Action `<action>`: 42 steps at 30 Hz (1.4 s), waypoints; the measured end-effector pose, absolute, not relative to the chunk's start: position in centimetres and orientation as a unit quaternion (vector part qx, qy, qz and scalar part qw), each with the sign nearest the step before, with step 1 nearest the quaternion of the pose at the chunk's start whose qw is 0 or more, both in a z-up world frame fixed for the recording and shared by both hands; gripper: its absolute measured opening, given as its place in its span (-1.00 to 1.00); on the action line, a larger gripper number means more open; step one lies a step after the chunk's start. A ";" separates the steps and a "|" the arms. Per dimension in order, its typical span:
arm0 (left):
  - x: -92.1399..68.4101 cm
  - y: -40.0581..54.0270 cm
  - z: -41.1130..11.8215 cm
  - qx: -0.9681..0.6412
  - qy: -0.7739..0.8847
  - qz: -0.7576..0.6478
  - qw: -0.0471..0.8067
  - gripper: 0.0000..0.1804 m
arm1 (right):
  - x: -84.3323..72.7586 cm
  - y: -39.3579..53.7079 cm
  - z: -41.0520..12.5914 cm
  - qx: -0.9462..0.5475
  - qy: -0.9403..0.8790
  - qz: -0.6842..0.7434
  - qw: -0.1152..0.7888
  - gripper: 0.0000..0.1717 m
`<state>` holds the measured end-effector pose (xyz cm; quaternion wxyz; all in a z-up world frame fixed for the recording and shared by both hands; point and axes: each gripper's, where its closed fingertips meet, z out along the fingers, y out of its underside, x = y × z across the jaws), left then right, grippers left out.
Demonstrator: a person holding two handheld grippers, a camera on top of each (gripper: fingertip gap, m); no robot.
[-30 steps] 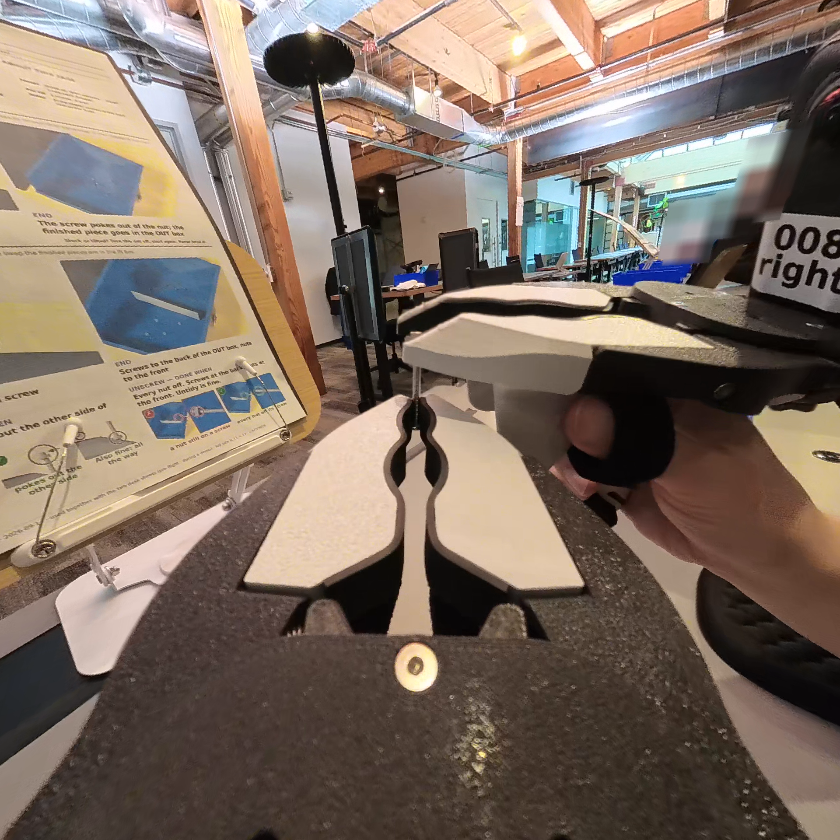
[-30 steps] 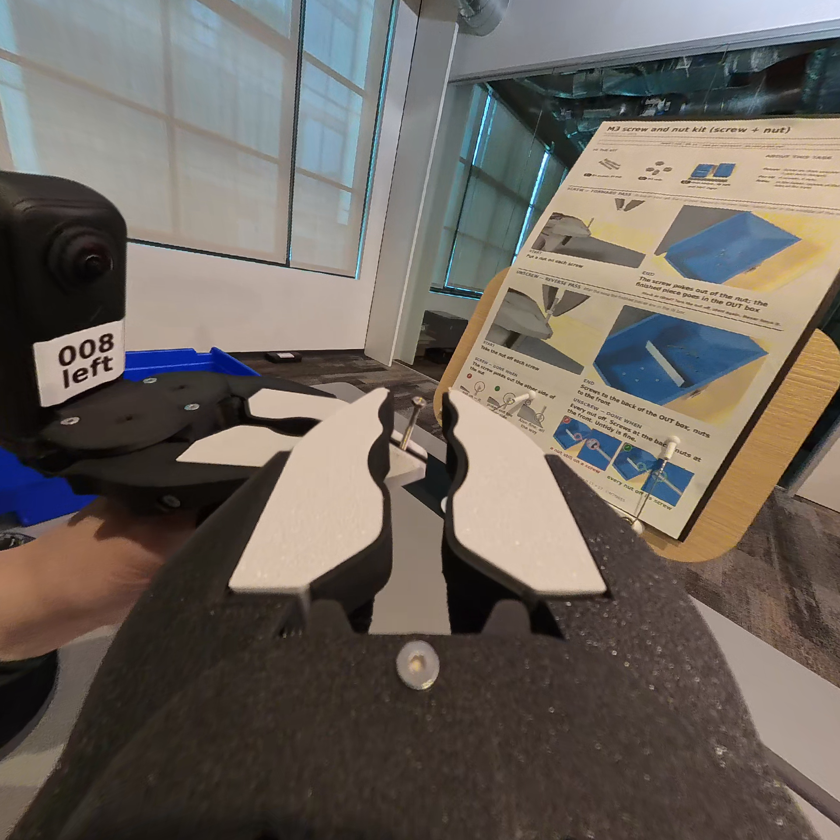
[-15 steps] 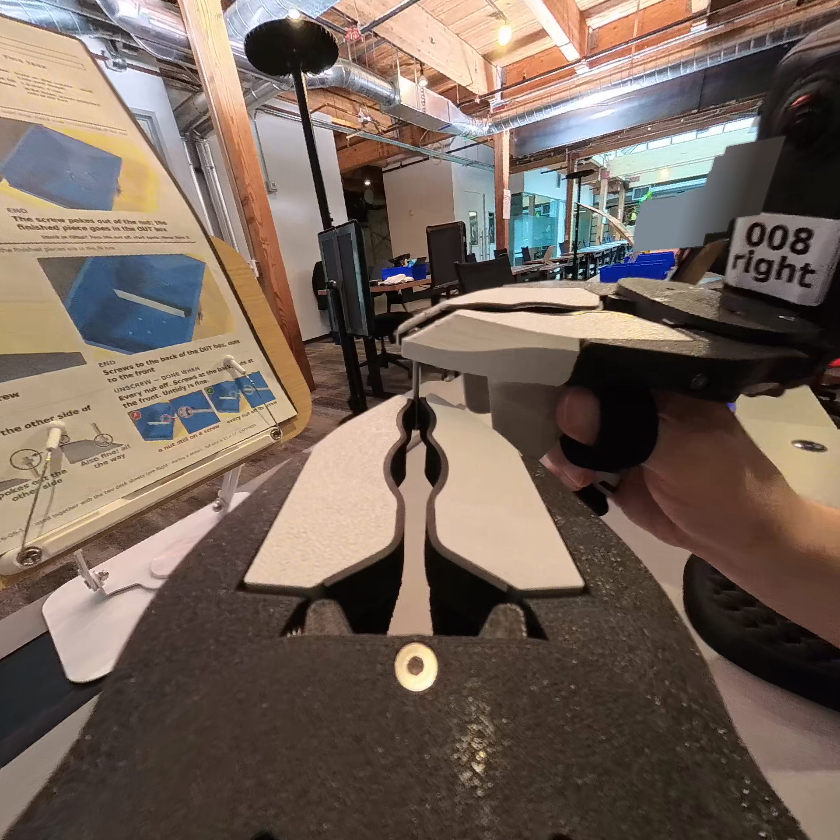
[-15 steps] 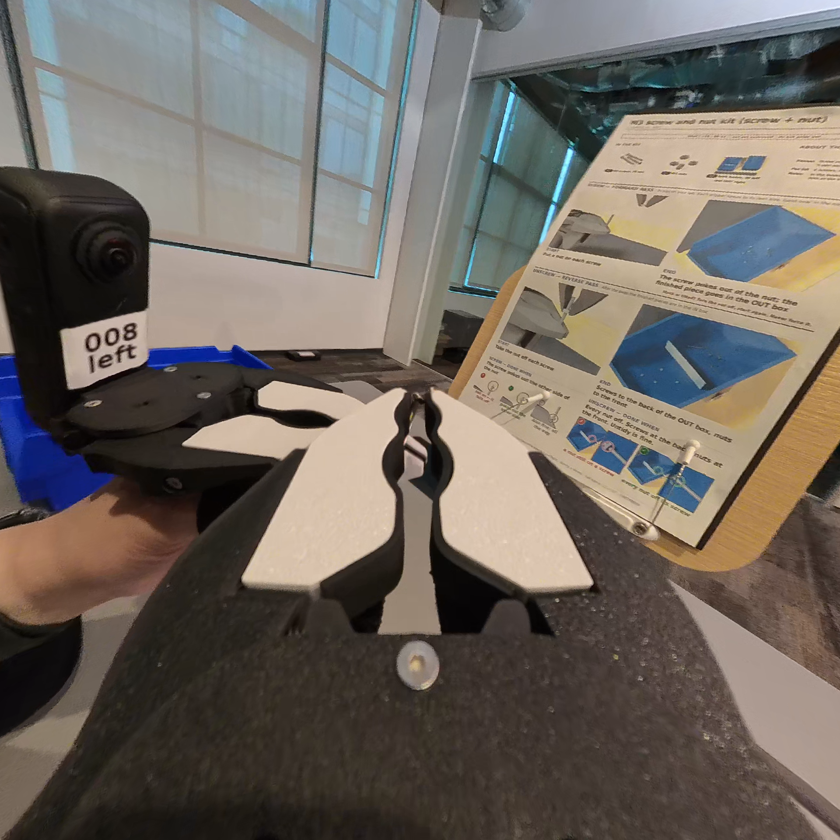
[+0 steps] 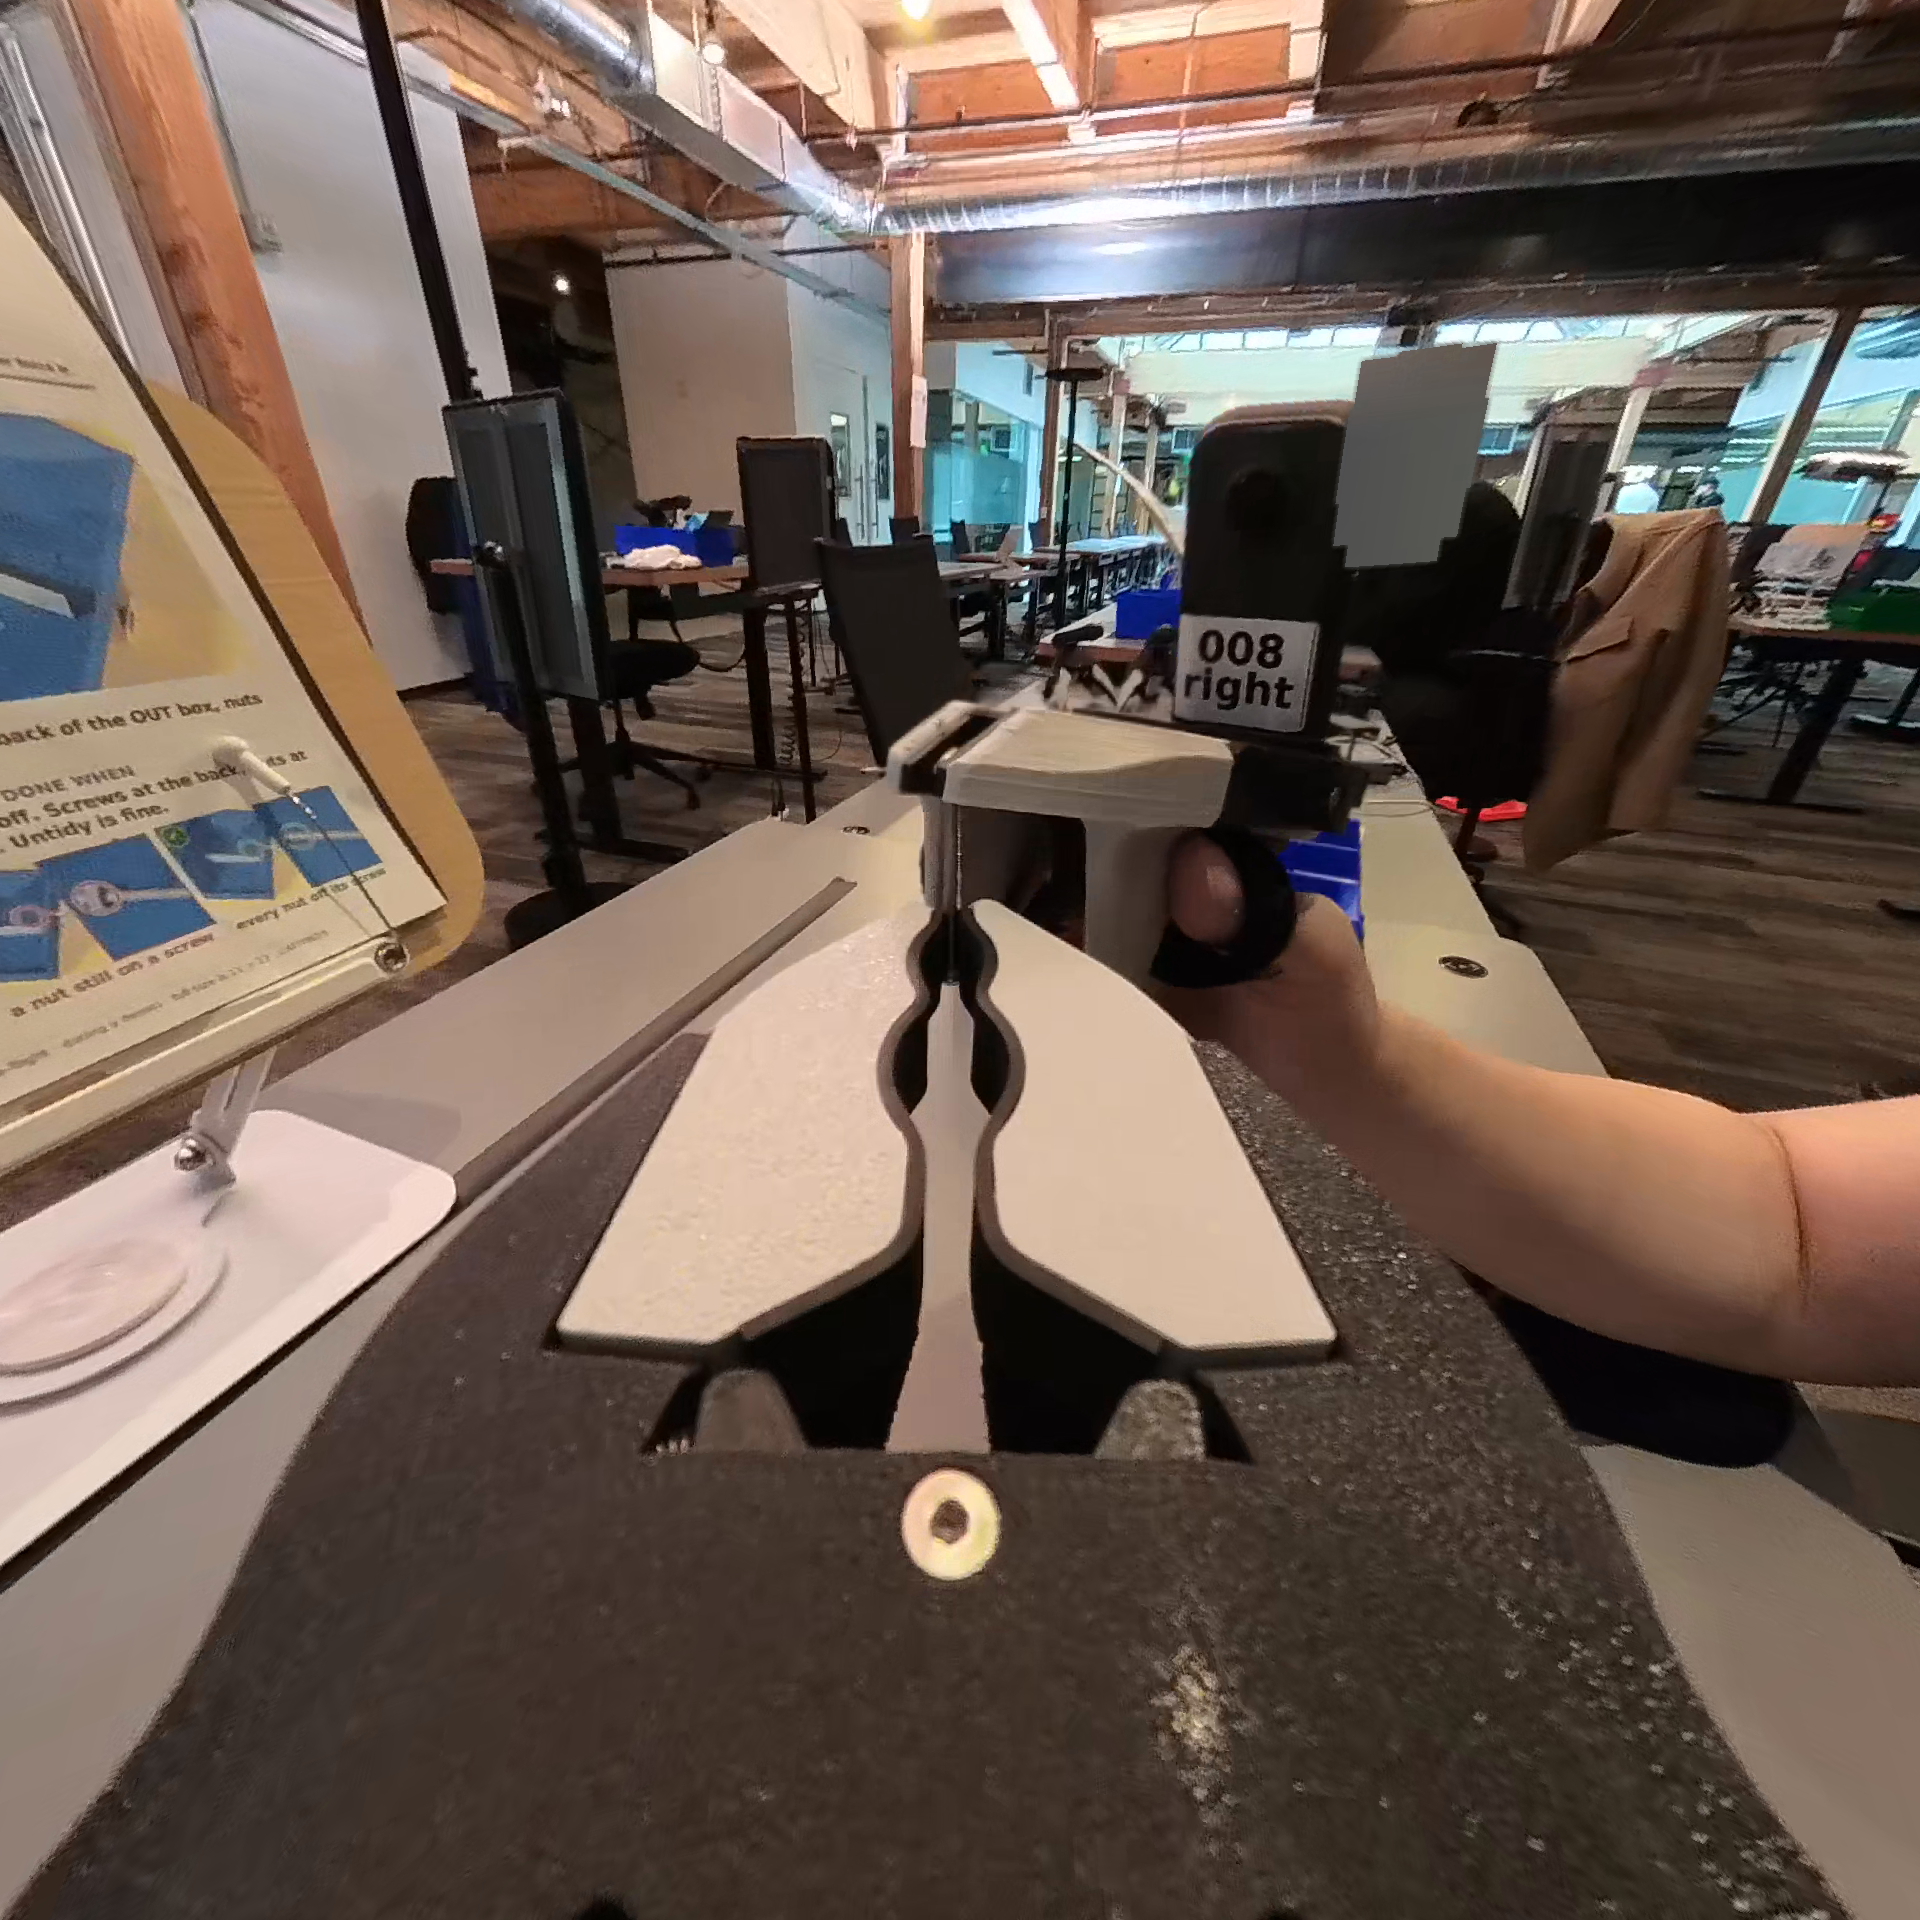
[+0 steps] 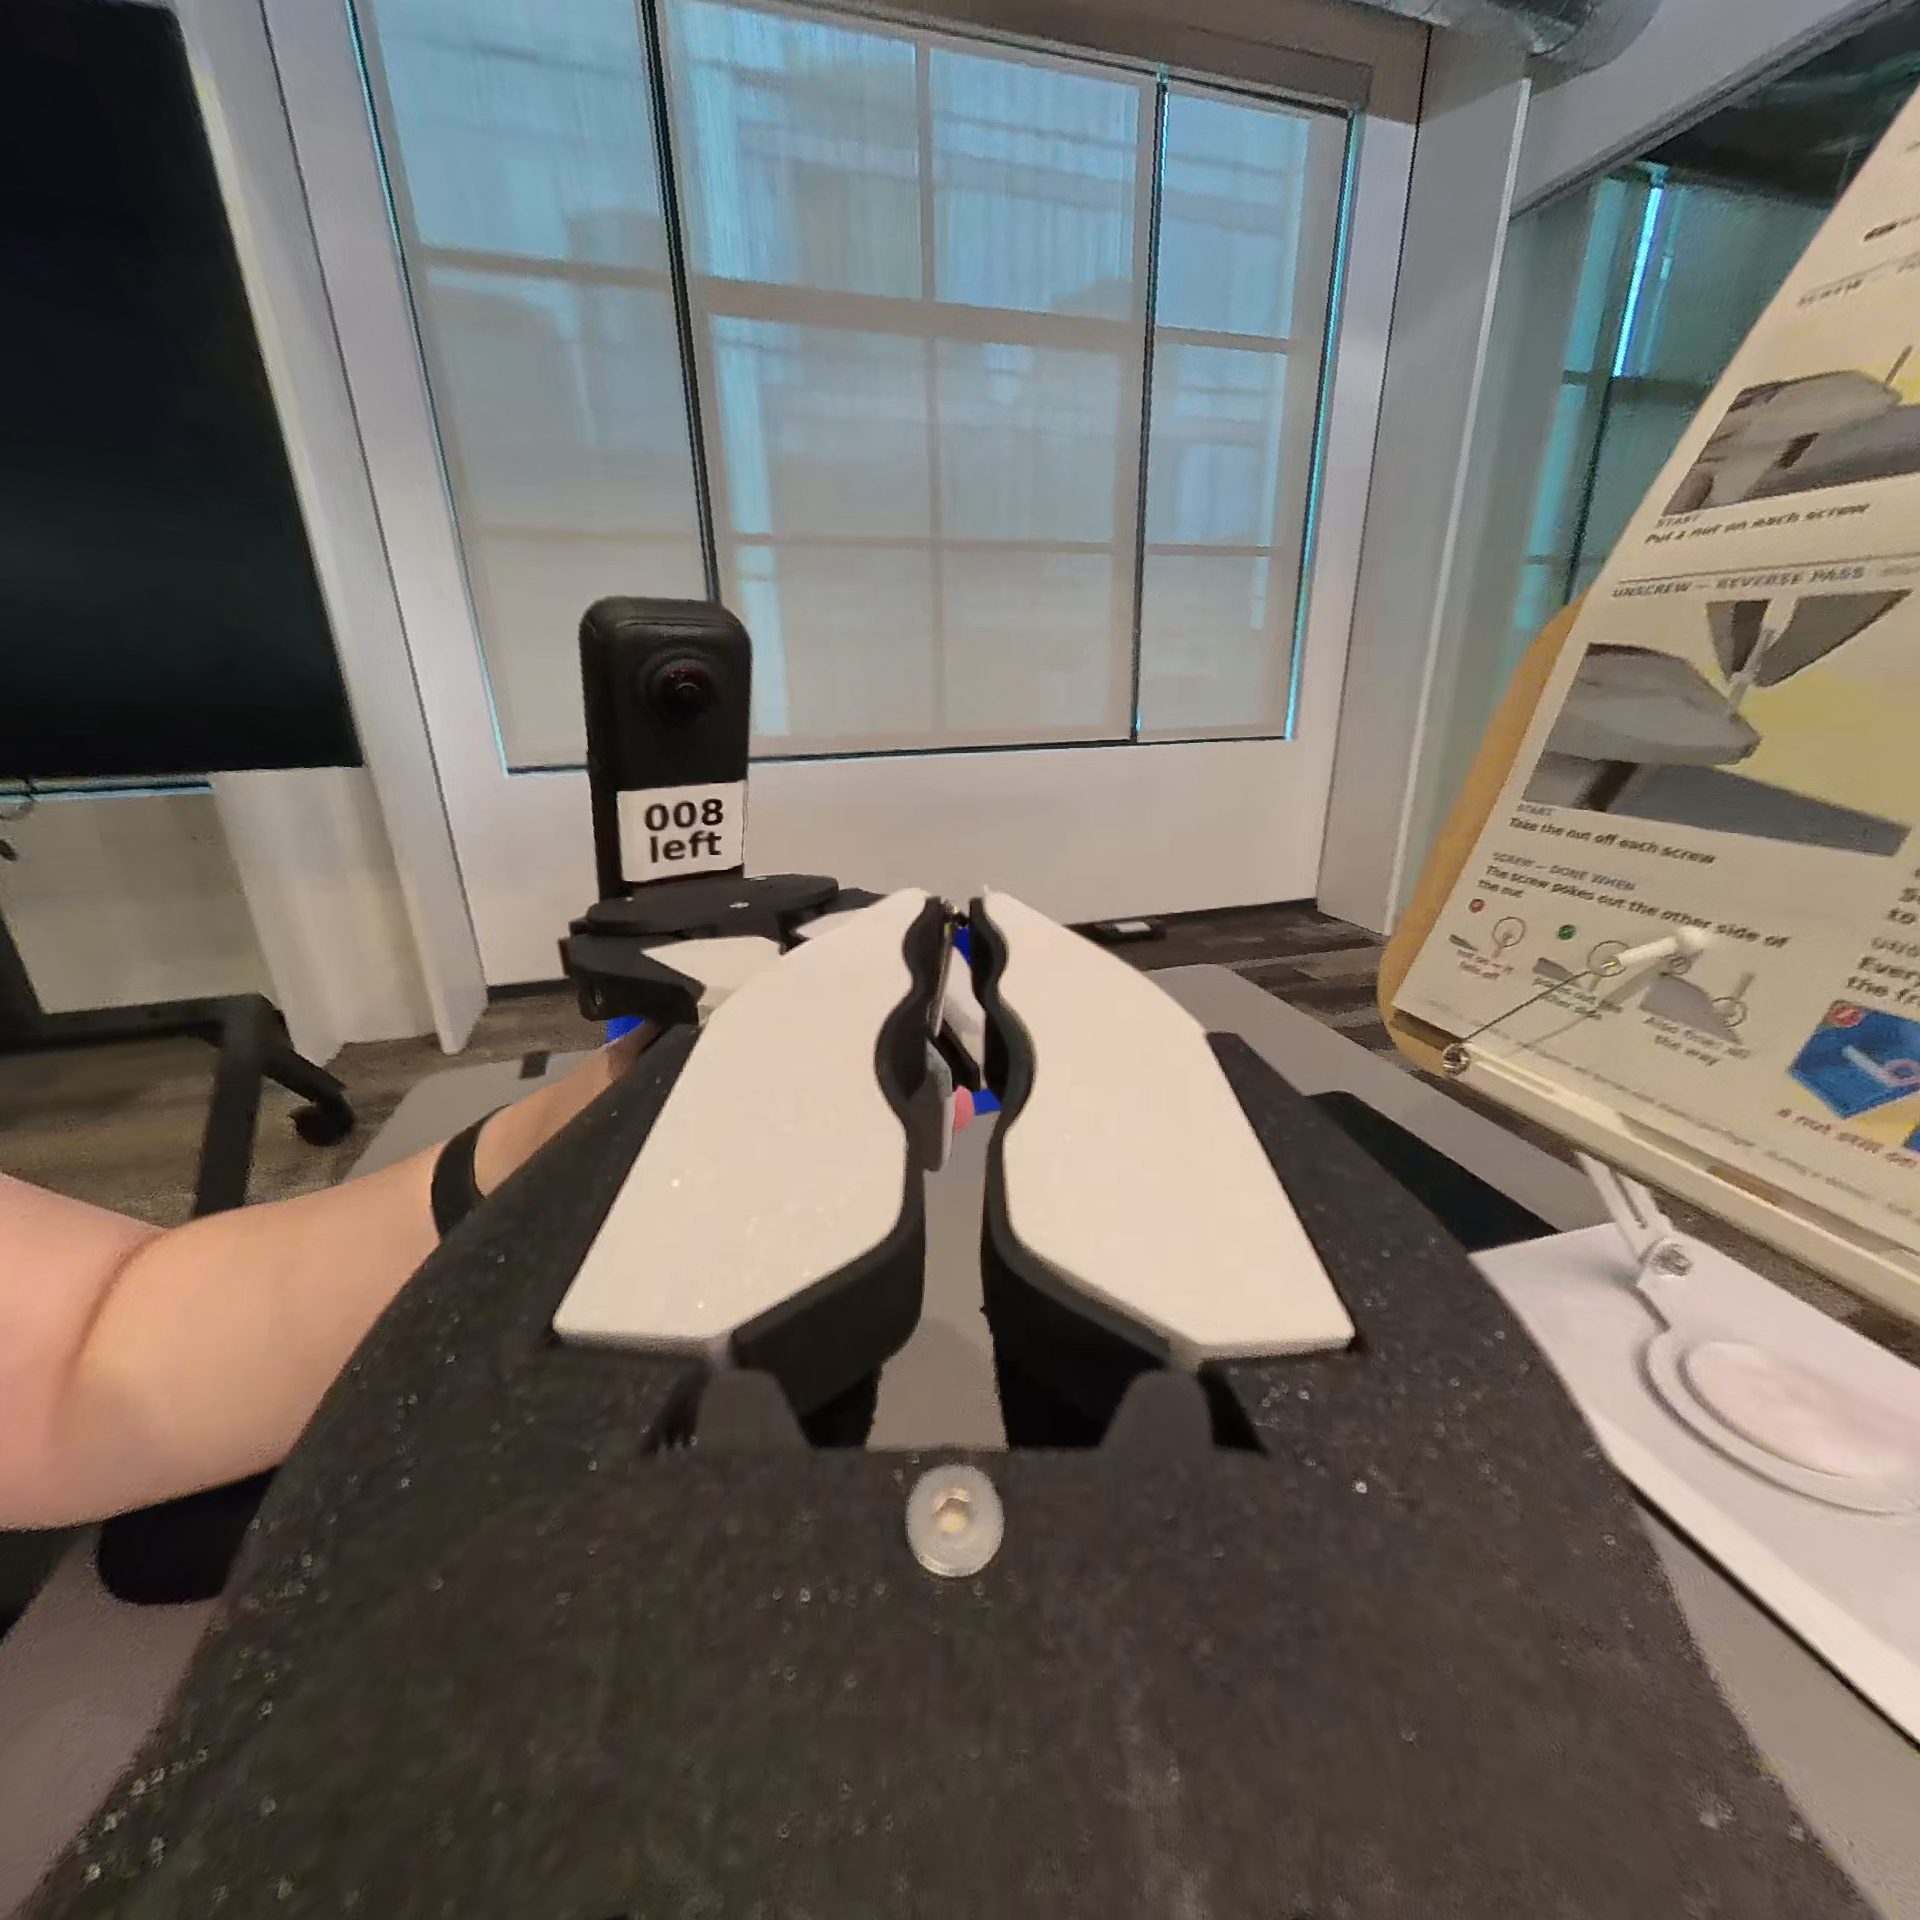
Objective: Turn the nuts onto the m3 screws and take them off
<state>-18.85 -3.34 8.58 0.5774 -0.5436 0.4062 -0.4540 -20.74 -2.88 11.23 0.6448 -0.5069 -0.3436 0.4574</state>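
Screw (image 5: 954,883), thin and upright, stood clamped at the left claw's (image 5: 951,920) tips; the right claw (image 6: 958,914), wider a second before, had clenched on its upper end. Blue bin (image 5: 1322,868) contents hidden.

Bright, even daylight from the window (image 6: 914,395); ceiling lamp (image 5: 914,8) glares. Fisheye bending at edges; instruction board (image 6: 1714,831) beside the window motion-blurred.

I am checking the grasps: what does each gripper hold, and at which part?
Left gripper pinches a thin screw at its lower end; right gripper grips its top.
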 end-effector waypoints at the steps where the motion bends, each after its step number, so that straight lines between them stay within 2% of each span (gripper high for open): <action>1: -18.8 -3.3 8.5 -0.548 0.406 -0.453 0.574 -0.98 | -20.7 -2.8 11.1 -0.504 -0.340 0.467 0.641 -0.95; 4: -18.7 -3.6 8.3 -0.548 0.416 -0.458 0.563 -0.98 | -20.5 -3.3 11.1 -0.472 -0.362 0.469 0.653 -0.95; 12: -18.2 -5.9 8.1 -0.518 0.455 -0.523 0.501 -0.98 | -20.1 -5.3 11.0 -0.392 -0.454 0.339 0.724 -0.94; 25: -19.1 -7.3 7.4 -0.488 0.504 -0.531 0.475 -0.98 | -21.0 -6.6 10.3 -0.353 -0.527 0.206 0.745 -0.93; 42: -20.0 -7.8 7.3 -0.463 0.524 -0.532 0.478 -0.98 | -21.9 -7.2 10.2 -0.345 -0.540 0.201 0.741 -0.92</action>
